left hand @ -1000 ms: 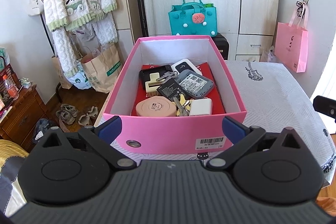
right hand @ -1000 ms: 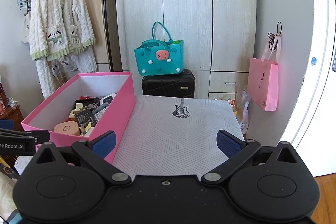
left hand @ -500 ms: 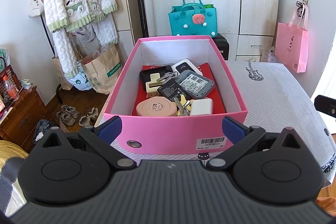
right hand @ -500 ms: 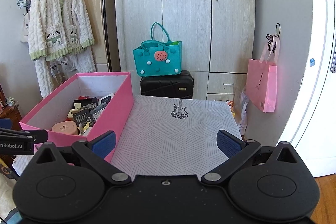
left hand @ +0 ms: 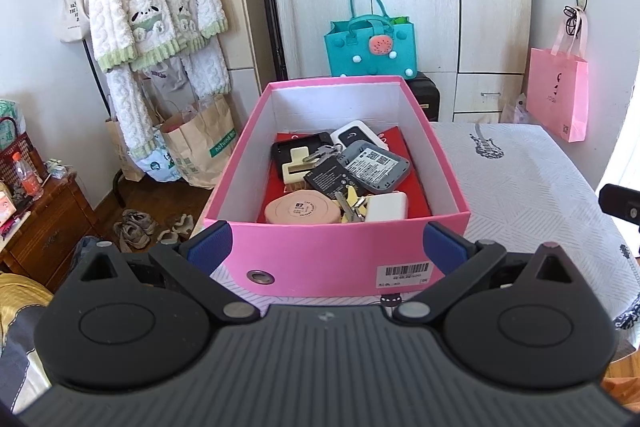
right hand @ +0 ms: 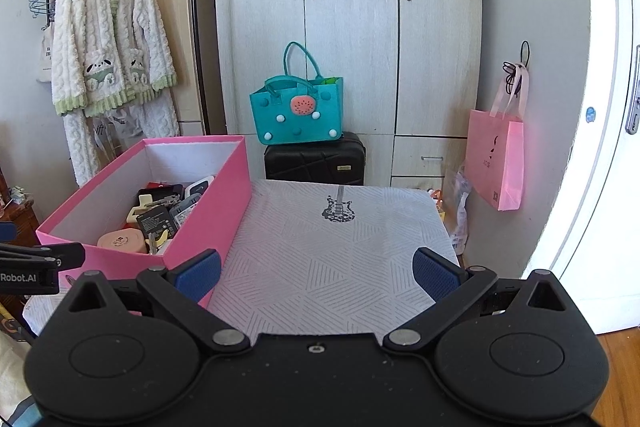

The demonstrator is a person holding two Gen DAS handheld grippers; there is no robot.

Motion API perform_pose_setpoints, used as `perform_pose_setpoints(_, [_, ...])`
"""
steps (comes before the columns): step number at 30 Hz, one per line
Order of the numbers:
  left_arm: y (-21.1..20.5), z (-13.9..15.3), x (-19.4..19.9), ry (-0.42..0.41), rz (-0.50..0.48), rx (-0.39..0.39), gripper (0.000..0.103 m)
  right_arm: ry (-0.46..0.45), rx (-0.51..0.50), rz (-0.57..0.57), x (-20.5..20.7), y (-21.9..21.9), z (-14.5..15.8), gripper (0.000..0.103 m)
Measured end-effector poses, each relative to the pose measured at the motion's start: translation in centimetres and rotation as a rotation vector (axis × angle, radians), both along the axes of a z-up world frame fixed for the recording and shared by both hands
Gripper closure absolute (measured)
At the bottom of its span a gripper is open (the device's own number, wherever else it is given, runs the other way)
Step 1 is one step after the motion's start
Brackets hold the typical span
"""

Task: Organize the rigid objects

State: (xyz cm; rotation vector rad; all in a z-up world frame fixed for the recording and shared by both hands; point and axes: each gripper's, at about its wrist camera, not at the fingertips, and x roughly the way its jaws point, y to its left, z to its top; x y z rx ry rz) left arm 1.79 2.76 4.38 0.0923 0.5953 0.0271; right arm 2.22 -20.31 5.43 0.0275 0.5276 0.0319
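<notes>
Currently both left gripper (left hand: 326, 247) and right gripper (right hand: 316, 273) gape empty; cluttered pink box (left hand: 340, 259) mid-frame risks snagged, multi-item grabs.

"Robot.AI" stood in white on the black left gripper (right hand: 28, 277) at the right wrist view's left edge. The pink box (left hand: 320, 259) carried a barcode label (left hand: 404, 273) at its near wall's right corner, digits too small; the round pink case (left hand: 302, 207) read perhaps "B2"
</notes>
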Motion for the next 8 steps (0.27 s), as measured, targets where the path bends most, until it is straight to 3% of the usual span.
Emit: perform_pose_setpoints(8, [-0.03,-0.07,-0.04,0.004,0.001,-0.002,0.0,-0.001,-0.004,0.003,-0.07,0.15,-0.06,0.0])
